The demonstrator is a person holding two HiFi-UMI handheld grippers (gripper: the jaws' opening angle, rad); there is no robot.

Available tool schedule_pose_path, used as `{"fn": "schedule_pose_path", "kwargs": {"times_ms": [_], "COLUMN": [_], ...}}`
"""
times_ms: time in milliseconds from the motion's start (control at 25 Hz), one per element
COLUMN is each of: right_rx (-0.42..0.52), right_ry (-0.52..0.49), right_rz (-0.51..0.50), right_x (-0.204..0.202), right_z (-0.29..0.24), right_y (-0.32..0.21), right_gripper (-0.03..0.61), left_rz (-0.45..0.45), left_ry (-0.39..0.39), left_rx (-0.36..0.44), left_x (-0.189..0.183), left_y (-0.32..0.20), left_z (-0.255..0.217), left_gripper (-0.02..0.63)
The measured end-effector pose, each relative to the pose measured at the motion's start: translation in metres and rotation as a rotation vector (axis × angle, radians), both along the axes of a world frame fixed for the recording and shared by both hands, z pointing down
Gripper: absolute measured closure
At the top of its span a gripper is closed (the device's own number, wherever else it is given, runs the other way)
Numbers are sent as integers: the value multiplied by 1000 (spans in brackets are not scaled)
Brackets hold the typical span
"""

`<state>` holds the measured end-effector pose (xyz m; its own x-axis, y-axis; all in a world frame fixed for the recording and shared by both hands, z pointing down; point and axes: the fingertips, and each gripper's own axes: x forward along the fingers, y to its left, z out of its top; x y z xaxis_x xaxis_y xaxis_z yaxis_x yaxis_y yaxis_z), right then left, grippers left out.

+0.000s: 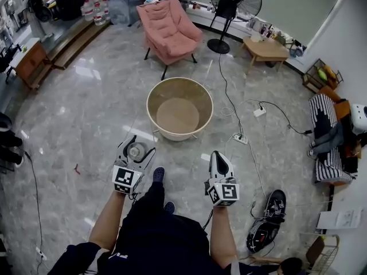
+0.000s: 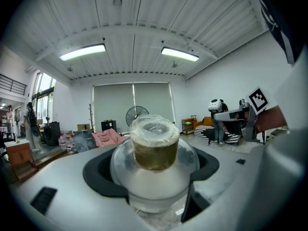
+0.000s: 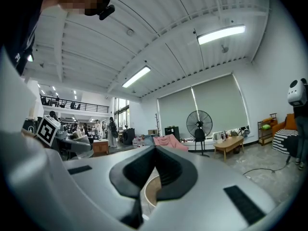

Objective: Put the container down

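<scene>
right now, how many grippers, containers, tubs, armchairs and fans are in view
grippers: 2 (left gripper shut on the container, right gripper shut, empty)
container: 1
round tub: 1
pink armchair: 1
standing fan: 1
total: 6

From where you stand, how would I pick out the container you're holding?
Find the big round tub on the floor. This side of it, the left gripper clamps a clear, rounded container with a film-covered brownish top; the right gripper holds nothing.
</scene>
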<state>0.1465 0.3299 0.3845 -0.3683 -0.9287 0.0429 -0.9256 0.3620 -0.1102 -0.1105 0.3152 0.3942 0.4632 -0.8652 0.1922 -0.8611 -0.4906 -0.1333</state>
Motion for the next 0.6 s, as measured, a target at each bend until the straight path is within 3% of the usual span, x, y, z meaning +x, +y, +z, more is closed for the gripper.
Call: {"fn": "schedule_pose_path", "kwargs": {"times_ms": [600], "right_rx": [-34], "right_ry": [11], "right_rz": [11], "right_x": [5], "right_z": [1], "right_y": [-82], "right_gripper": [552], "left_rz": [19], "left_ry": [24], "left_rx": [-11], "left_x": [10], "left_y": [-84], "left_z": [2], "left_gripper": [259]}}
